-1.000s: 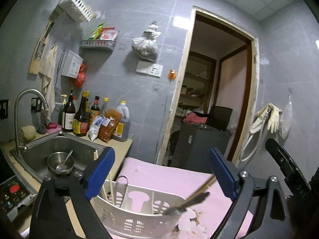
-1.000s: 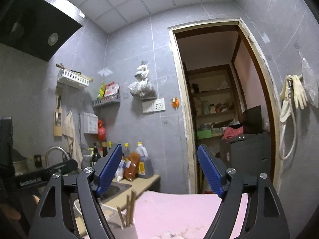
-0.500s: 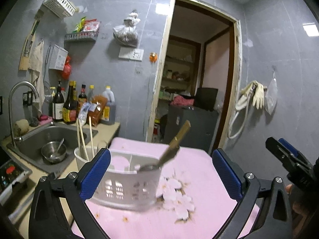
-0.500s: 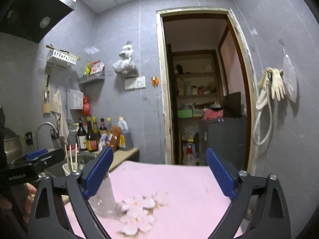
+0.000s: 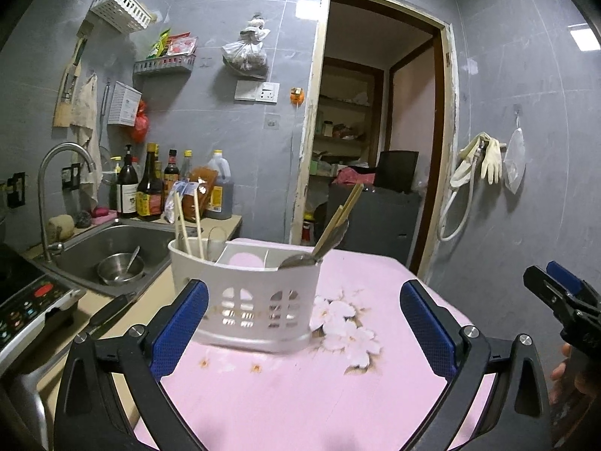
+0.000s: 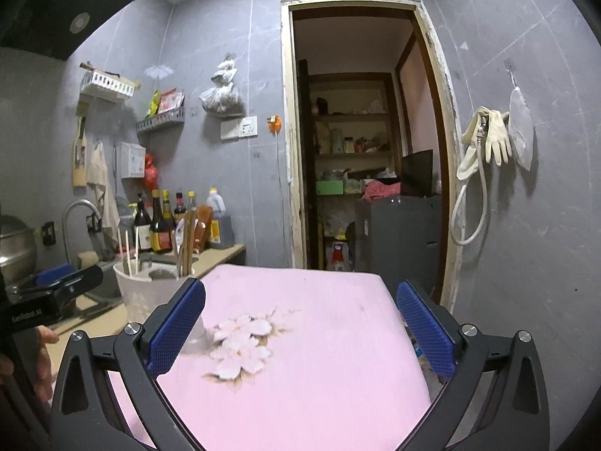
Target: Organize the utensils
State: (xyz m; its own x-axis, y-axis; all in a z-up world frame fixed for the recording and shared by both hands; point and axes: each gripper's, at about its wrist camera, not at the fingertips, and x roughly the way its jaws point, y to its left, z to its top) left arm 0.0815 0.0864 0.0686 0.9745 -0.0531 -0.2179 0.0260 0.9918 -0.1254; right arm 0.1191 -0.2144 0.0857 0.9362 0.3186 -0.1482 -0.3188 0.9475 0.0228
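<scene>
A white slotted utensil caddy [image 5: 244, 297] stands on the pink flowered table [image 5: 300, 394]. Pale chopsticks [image 5: 186, 221] rise from its left compartment. A metal spoon and wood-handled utensils [image 5: 330, 233] lean out of its right end. My left gripper [image 5: 302, 300] is open just short of the caddy, with nothing between its blue pads. The right gripper [image 6: 300, 300] is open over bare cloth, with the caddy [image 6: 150, 293] off to its left. Each gripper shows at the edge of the other's view: the right gripper [image 5: 556, 293] and the left gripper [image 6: 64, 285].
Left of the table runs a counter with a sink holding a steel bowl [image 5: 120, 268], a tap [image 5: 56, 188], sauce bottles [image 5: 150, 188] and an induction cooker [image 5: 30, 300]. An open doorway [image 6: 360, 169] lies beyond the table. Rubber gloves [image 6: 488, 143] hang on the right wall.
The caddy sat close under my left fingers a second ago and now stands farther ahead on the table. Both grippers have drawn back and sunk. The right jaws have widened.
</scene>
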